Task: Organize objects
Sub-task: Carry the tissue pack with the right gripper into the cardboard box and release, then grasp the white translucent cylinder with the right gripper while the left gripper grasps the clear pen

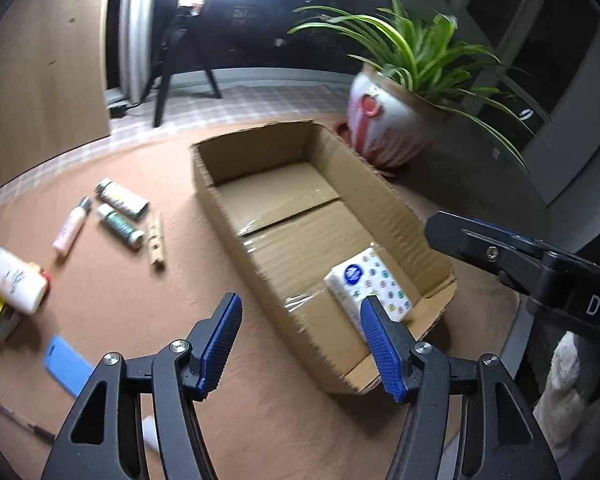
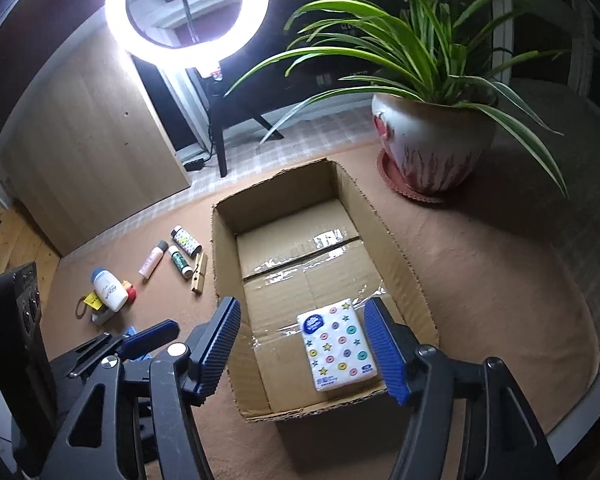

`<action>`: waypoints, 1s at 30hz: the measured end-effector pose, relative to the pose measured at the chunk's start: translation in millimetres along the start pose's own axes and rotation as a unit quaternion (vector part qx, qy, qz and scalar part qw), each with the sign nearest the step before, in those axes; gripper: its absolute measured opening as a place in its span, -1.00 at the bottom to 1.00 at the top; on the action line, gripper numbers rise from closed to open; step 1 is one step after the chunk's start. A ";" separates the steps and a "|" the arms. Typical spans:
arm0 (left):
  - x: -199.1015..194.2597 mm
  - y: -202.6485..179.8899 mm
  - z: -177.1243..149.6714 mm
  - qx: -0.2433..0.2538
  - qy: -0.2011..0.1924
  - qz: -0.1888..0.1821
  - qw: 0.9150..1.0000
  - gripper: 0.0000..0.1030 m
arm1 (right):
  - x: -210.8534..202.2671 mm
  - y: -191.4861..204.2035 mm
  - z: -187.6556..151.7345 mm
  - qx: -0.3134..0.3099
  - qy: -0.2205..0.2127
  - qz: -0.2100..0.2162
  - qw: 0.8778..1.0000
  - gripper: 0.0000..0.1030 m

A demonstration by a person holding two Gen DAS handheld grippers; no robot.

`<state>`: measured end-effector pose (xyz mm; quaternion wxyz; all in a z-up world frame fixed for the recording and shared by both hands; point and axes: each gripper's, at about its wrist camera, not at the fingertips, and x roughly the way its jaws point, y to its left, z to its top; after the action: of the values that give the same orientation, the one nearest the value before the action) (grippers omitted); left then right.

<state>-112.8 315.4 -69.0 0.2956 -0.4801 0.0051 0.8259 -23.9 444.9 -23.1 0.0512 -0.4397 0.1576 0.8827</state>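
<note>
Both tongs, left (image 1: 300,342) and right (image 2: 302,346), hang released and empty over the cardboard box (image 2: 404,276), tissue pack (image 2: 338,346) lying inside. Reaching leftward for the bottles (image 1: 120,212), either could snag the box's ragged wall and drag it.

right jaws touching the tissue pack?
Apart. The right wrist view shows the tissue pack lying flat in the box, with both jaws open and clear of it.

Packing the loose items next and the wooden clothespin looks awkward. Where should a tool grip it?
Grip the wooden clothespin across its narrow width near mid-length, coming from above: it lies flat, long and thin, beside the cardboard box, with a green tube close alongside.
</note>
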 end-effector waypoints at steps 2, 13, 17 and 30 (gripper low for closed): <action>-9.4 13.0 -4.6 -0.013 -0.001 0.003 1.000 0.27 | 0.9 7.8 -3.5 -0.006 0.003 0.005 1.000 0.18; -55.9 117.8 -49.3 -0.091 0.017 0.082 0.992 0.28 | 16.0 72.4 -31.3 -0.068 0.036 0.048 0.996 0.18; -68.2 161.5 -72.0 -0.120 0.028 0.124 0.985 0.28 | 25.1 101.2 -46.0 -0.105 0.051 0.049 0.992 0.18; -49.9 210.5 -107.8 -0.052 0.076 0.274 0.957 0.28 | 85.2 154.2 -89.5 -0.142 0.131 0.043 0.980 0.18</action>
<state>-113.3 86.1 -145.4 0.0310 -0.5368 0.1160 0.8351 -43.0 266.1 -105.1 -0.0711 -0.5471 0.0553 0.8322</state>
